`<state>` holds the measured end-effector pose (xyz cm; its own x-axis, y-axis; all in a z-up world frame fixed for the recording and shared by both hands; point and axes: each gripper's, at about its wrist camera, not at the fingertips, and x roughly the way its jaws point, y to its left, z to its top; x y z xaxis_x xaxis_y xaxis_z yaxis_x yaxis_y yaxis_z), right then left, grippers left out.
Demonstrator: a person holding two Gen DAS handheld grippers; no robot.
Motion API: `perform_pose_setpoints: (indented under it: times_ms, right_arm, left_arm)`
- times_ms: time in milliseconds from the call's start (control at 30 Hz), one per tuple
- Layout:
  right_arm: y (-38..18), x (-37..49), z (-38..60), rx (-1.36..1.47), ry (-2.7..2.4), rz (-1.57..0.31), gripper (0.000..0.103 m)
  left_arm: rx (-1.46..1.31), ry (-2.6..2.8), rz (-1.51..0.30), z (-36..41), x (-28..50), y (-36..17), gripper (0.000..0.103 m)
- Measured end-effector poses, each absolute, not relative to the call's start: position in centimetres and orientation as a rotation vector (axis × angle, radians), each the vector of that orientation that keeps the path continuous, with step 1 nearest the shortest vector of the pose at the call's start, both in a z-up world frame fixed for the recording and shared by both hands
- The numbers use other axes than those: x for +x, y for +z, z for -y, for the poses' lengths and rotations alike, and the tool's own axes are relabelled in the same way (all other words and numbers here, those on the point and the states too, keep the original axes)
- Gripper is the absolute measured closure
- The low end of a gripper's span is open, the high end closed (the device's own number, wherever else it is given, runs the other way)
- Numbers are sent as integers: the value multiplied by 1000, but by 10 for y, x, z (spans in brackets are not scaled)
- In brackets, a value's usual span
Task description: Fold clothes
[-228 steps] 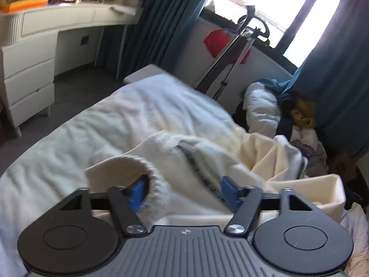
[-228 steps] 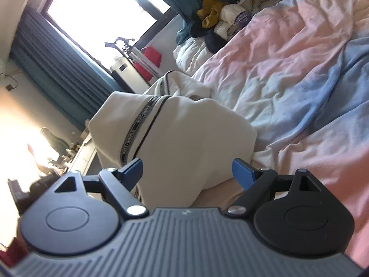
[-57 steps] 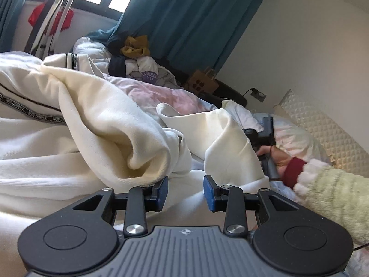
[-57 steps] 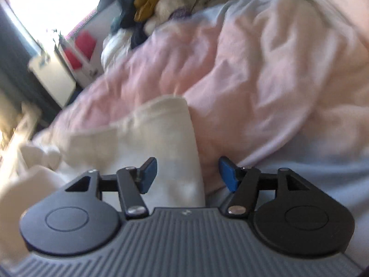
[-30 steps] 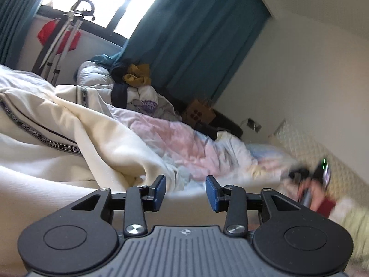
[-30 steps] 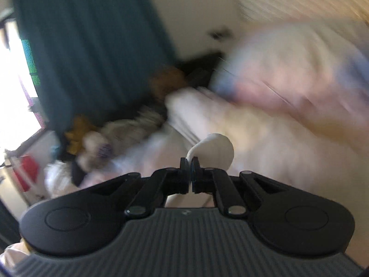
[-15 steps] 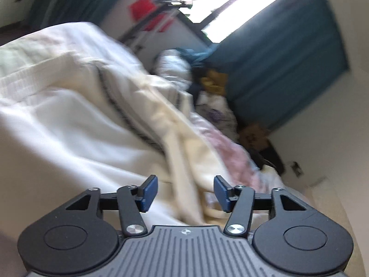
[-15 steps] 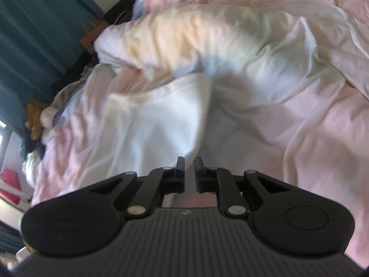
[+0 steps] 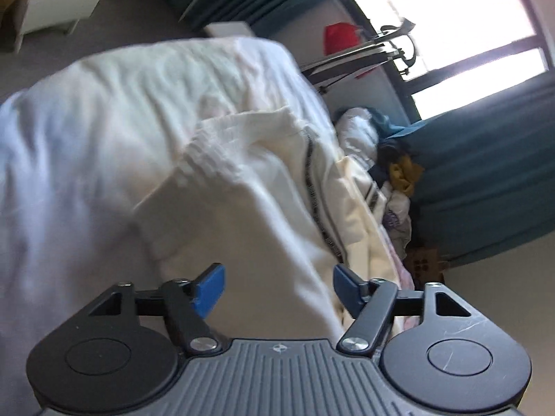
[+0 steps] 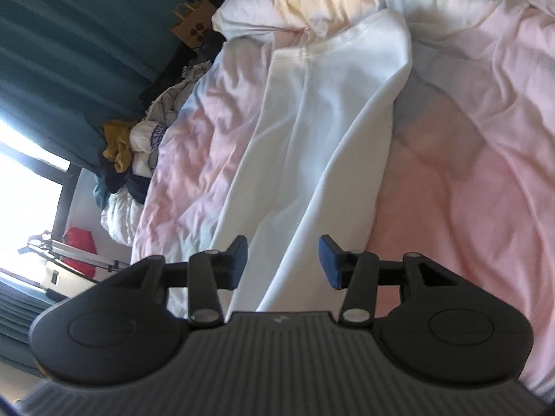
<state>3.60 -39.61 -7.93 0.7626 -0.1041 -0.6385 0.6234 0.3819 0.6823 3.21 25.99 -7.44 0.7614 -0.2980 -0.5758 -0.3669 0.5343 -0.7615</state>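
A cream sweatshirt with a dark patterned stripe lies spread over the bed. Its ribbed hem bunches at the middle of the left wrist view. My left gripper is open and empty just above the cream cloth. In the right wrist view a long cream sleeve lies stretched out on the pink duvet. My right gripper is open and empty, with the near end of the sleeve between its fingers.
A white cover drapes the bed end. A heap of clothes lies by the teal curtain, and shows in the right wrist view. A metal stand with a red item is under the window. A paper bag sits on the floor.
My right gripper has opened and let go of the sleeve, which now lies flat on the duvet. My left gripper has opened wider and swung toward the bed end.
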Motion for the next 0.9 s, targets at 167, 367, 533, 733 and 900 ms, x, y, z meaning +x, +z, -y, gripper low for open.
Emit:
perform_pose_setpoints:
  times_ms: [167, 367, 533, 733, 900]
  right_arm:
    - [-83, 32, 376, 1017, -497, -497, 54]
    - [-118, 38, 370, 980, -489, -559, 54]
    - [-125, 49, 369, 995, -463, -572, 54]
    - [-132, 53, 365, 1013, -454, -590, 54]
    - [-128, 50, 369, 1040, -452, -583, 54]
  left_arm:
    - [-1066, 138, -810, -268, 35, -90, 25]
    - [-1052, 234, -847, -261, 47, -103, 25]
    - [-994, 275, -859, -250, 53, -103, 22]
    - [-979, 282, -852, -244, 52, -101, 20]
    - [-1045, 263, -817, -248, 48, -101, 20]
